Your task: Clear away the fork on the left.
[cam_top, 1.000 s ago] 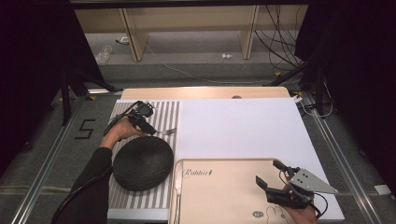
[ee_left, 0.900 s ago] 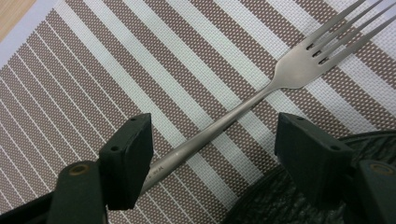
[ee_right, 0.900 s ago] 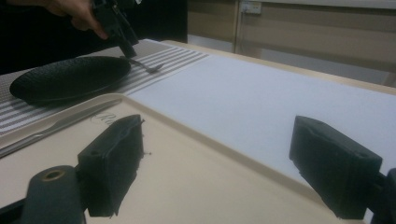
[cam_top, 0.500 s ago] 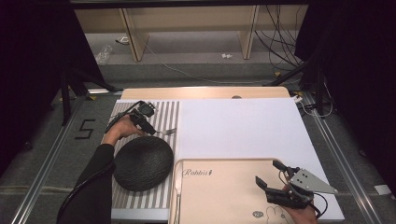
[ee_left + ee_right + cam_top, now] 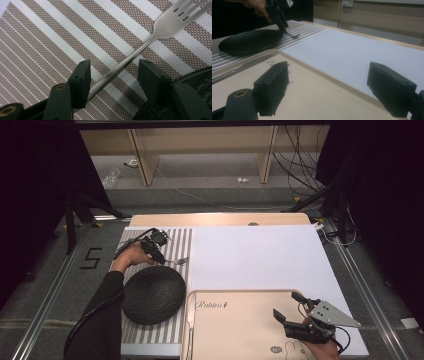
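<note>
One fork between closing jaws

One metal fork (image 5: 140,52) lies flat on the striped placemat (image 5: 177,245). It is smooth and shiny, with a thin handle that widens to a flat neck and tines with slots between them. The placemat is woven, with brown and pale stripes. Just beside the fork sits one black plate (image 5: 153,294), round, shallow and rough in texture. One beige tray (image 5: 235,330) with rounded corners and a raised rim lies at the near edge of the table, and one white smooth sheet (image 5: 255,257) covers the middle.

Two grippers are at work. The left gripper (image 5: 113,75) points down at the fork. Its jaws have just been closing and now stand about half open, with the handle running slantwise between them. The handle touches the inner face of one pad (image 5: 82,75); the other pad stands apart from it, so the fork is not yet pinched.

The right gripper (image 5: 327,90) hovers over the tray, its two black blocky jaws wide apart with nothing between them
</note>
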